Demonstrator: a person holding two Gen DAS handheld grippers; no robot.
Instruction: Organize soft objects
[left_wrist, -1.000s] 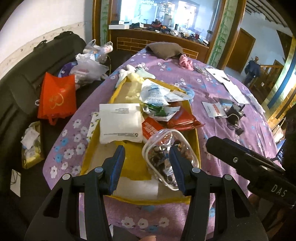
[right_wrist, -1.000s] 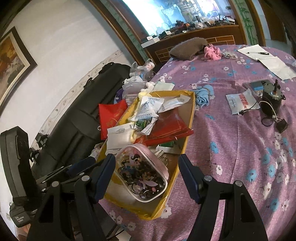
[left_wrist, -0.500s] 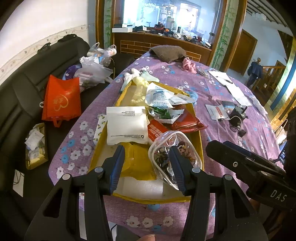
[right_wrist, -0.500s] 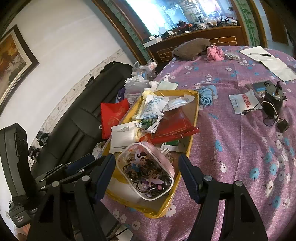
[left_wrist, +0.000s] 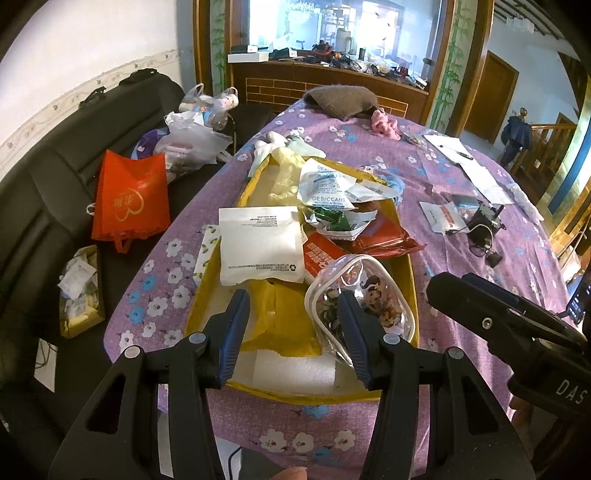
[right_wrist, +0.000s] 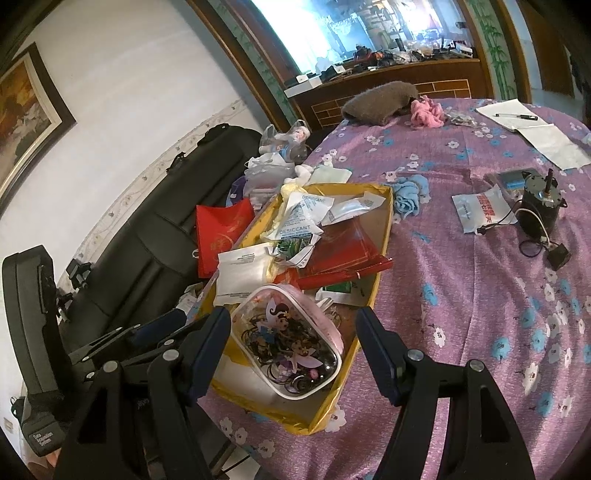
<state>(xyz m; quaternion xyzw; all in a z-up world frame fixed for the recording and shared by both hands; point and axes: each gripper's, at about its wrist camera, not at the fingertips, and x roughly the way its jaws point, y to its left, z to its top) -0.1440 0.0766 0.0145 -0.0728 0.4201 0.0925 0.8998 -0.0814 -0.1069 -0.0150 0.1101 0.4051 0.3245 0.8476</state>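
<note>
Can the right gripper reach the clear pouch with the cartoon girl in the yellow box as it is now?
Probably yes. The right gripper is open and hovers just above the clear pouch, which lies on top at the near end of the yellow box, nothing covering it.

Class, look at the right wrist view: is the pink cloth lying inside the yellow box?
No. The pink cloth lies on the tablecloth beside the brown knit, far from the yellow box.

Clear cartoon pouch (right_wrist: 288, 350) of hair ties lying in yellow box (right_wrist: 380, 258), near end.
</note>
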